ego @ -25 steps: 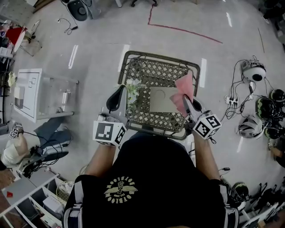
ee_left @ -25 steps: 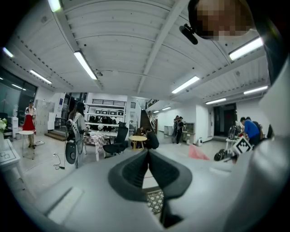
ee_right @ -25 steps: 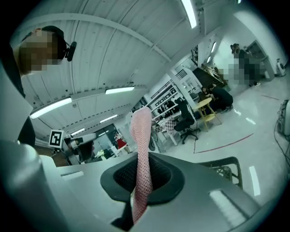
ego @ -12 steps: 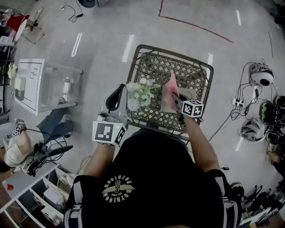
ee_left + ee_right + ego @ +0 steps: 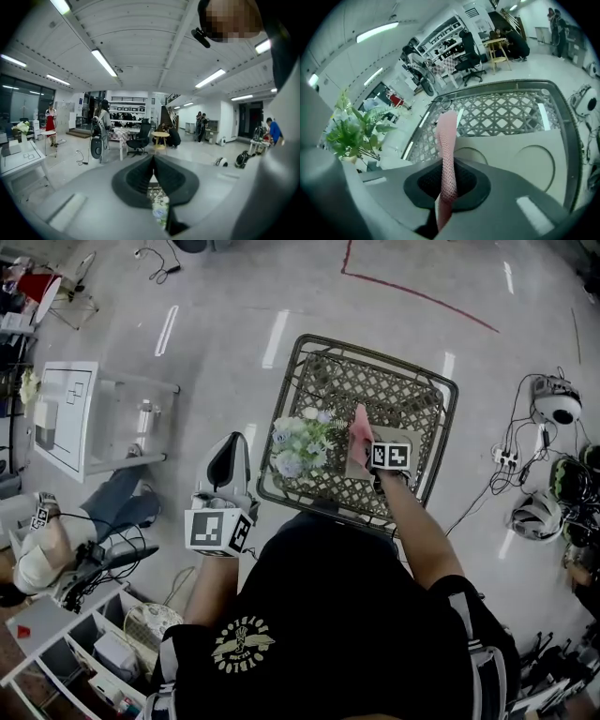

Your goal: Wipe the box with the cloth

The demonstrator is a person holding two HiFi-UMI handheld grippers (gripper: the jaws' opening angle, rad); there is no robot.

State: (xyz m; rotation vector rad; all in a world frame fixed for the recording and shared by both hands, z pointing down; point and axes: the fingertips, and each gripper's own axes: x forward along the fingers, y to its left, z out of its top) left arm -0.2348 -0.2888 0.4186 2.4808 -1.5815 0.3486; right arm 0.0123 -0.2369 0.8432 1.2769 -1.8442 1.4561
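Observation:
A flat grey box (image 5: 353, 463) with round outlines on its lid (image 5: 513, 157) lies on a wire-lattice table (image 5: 412, 390). A pink cloth (image 5: 360, 430) stands up from my right gripper (image 5: 367, 442), which is shut on it just over the box's left part. In the right gripper view the cloth (image 5: 446, 154) runs up from between the jaws of that gripper (image 5: 447, 177). My left gripper (image 5: 228, 442) hangs off the table's left side, shut and holding nothing; its pads (image 5: 140, 176) meet in the left gripper view.
A bunch of white and pale blue flowers (image 5: 300, 442) with green leaves (image 5: 351, 126) stands on the table left of the box. A white side table (image 5: 70, 418) is on the floor at left. Helmets and cables (image 5: 548, 474) lie at right.
My right gripper carried the cloth from the table's right side leftward onto the box. The left gripper drew back from the table's left edge.

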